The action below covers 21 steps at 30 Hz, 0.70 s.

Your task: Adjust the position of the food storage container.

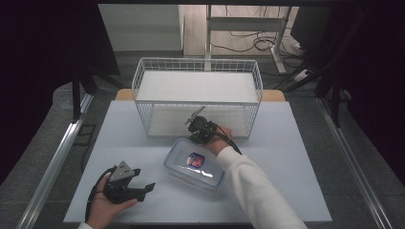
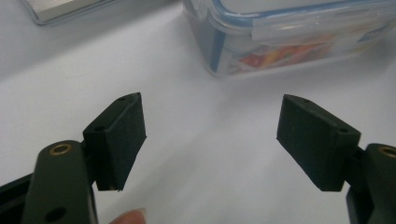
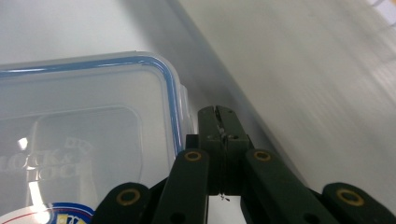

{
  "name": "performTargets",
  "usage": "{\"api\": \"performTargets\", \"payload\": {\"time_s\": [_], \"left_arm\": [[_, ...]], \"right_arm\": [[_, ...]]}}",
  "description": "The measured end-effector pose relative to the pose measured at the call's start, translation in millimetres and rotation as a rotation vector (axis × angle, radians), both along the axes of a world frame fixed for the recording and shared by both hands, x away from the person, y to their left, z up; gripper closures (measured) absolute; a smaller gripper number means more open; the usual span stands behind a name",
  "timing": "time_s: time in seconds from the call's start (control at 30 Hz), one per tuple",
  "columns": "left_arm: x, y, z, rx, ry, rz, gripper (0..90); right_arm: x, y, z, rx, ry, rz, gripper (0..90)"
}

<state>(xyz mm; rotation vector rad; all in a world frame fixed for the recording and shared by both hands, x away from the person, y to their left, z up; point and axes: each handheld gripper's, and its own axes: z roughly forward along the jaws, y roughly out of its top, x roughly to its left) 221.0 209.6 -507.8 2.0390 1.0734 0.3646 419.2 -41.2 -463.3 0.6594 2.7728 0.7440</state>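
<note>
A clear plastic container (image 1: pixel 193 164) with a blue-sealed lid lies on the middle of the white table (image 1: pixel 291 157). Inside it sits a red and blue packet (image 1: pixel 196 159). My right gripper (image 1: pixel 195 139) is at the container's far edge, close to the basket, with its jaws pressed shut. In the right gripper view the shut tips (image 3: pixel 218 112) sit right beside the lid's side latch (image 3: pixel 186 109); nothing shows between them. My left gripper (image 1: pixel 144 178) rests low at the table's front left, open and empty. Its view has the container (image 2: pixel 280 28) ahead, beyond the spread jaws (image 2: pixel 210 107).
A white wire basket (image 1: pixel 198 61) stands at the back of the table, just behind the right gripper. A metal rail (image 1: pixel 62 148) runs along the table's left side. Cables and a desk frame (image 1: pixel 248 24) lie on the floor beyond.
</note>
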Motion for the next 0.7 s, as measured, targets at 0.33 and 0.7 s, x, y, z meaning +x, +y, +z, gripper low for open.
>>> {"api": "performTargets", "payload": {"time_s": [0.33, 0.7], "left_arm": [[-0.3, 5.8, 3.1, -0.009, -0.009, 0.021, 23.5], [-5.4, 20.8, 17.9, -0.136, -0.061, 0.126, 23.4]], "right_arm": [[-19.8, 22.6, 0.1, -0.021, 0.025, 0.143, 89.3], [-41.2, 46.1, 3.0, -0.011, 0.029, 0.240, 89.3]]}}
